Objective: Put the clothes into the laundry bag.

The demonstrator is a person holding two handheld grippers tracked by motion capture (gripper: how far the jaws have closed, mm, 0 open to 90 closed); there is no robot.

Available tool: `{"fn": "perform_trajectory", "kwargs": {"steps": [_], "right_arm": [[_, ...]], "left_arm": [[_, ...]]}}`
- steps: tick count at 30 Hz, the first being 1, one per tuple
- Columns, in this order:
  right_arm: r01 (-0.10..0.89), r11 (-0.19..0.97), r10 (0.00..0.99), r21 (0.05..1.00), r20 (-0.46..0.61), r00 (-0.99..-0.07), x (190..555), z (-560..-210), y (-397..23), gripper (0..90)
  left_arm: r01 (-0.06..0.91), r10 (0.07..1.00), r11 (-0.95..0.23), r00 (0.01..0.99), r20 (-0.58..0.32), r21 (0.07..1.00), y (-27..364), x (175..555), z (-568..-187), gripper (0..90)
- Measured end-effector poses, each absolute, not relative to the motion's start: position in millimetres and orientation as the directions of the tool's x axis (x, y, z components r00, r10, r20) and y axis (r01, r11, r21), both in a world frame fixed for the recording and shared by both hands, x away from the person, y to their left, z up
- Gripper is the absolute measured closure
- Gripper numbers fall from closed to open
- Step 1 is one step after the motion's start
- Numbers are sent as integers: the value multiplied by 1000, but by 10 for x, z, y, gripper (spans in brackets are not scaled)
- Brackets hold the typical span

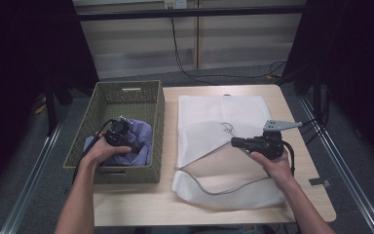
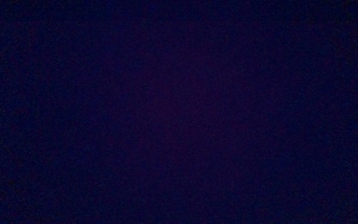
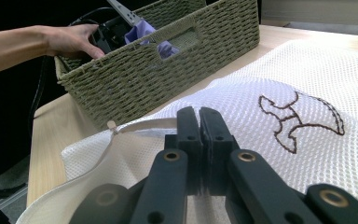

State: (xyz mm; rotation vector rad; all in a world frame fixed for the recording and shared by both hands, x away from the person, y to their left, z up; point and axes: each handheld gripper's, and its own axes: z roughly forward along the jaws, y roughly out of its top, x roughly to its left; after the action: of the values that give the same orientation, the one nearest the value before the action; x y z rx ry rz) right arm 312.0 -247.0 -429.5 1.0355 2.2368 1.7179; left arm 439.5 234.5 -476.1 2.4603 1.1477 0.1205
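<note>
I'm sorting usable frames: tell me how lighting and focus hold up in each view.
High view: table evenly lit, dark at both sides, slightly soft. Left gripper view: almost wholly black, nothing legible. Right gripper view: bright, the mesh bag and basket sharp, the right gripper jaws nearest the lens a little soft.

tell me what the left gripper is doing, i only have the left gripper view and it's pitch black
Observer: The left gripper is down inside the woven basket, on a lilac cloth.
Operator: is it open or shut
Observer: Cannot tell; the hand covers its jaws.
Operator: and the right one
Observer: The right gripper is shut on the rim of the white mesh laundry bag, holding its mouth open beside the basket.
</note>
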Motion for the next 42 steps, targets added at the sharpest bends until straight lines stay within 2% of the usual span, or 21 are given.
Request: {"fn": "perform_trajectory", "kwargs": {"steps": [6, 10, 12, 17, 25, 28, 29, 32, 39, 40, 41, 42], "right_arm": [[430, 115, 588, 896, 288, -756, 3124, -4299, -2471, 881], [432, 119, 587, 894, 288, -757, 3118, -4302, -2468, 881], [433, 118, 587, 893, 289, -756, 3117, -4303, -2466, 881], [433, 120, 588, 893, 288, -756, 3113, -4305, -2463, 882], [432, 128, 588, 893, 282, -758, 3116, -4316, -2439, 882], [432, 128, 587, 893, 283, -758, 3121, -4318, -2435, 881], [432, 128, 585, 893, 284, -760, 3121, -4320, -2431, 882], [434, 130, 584, 891, 285, -760, 3125, -4326, -2422, 882], [436, 130, 587, 890, 286, -758, 3121, -4321, -2415, 882], [436, 131, 586, 891, 285, -758, 3123, -4324, -2413, 882], [436, 130, 583, 891, 287, -760, 3127, -4330, -2408, 882], [437, 132, 583, 890, 287, -760, 3130, -4333, -2404, 882]], "left_arm": [[667, 709, -629, 703, -58, 399, 2344, 4396, -4803, 1], [687, 730, -593, 679, -81, 420, 2335, 4390, -4821, 1], [675, 713, -625, 698, -66, 394, 2345, 4407, -4796, 14], [673, 716, -631, 696, -43, 385, 2375, 4415, -4725, 214], [740, 750, -587, 650, -125, 328, 2387, 4441, -4612, 648], [746, 743, -592, 652, -154, 303, 2403, 4455, -4592, 771], [773, 769, -546, 615, -171, 323, 2389, 4439, -4605, 796], [777, 770, -544, 612, -180, 317, 2423, 4455, -4585, 825], [784, 790, -492, 585, -184, 379, 2494, 4441, -4492, 835], [795, 808, -445, 555, -197, 412, 2486, 4422, -4477, 835], [781, 793, -479, 581, -184, 401, 2521, 4432, -4452, 835], [780, 795, -465, 576, -189, 419, 2526, 4423, -4439, 836]]}}
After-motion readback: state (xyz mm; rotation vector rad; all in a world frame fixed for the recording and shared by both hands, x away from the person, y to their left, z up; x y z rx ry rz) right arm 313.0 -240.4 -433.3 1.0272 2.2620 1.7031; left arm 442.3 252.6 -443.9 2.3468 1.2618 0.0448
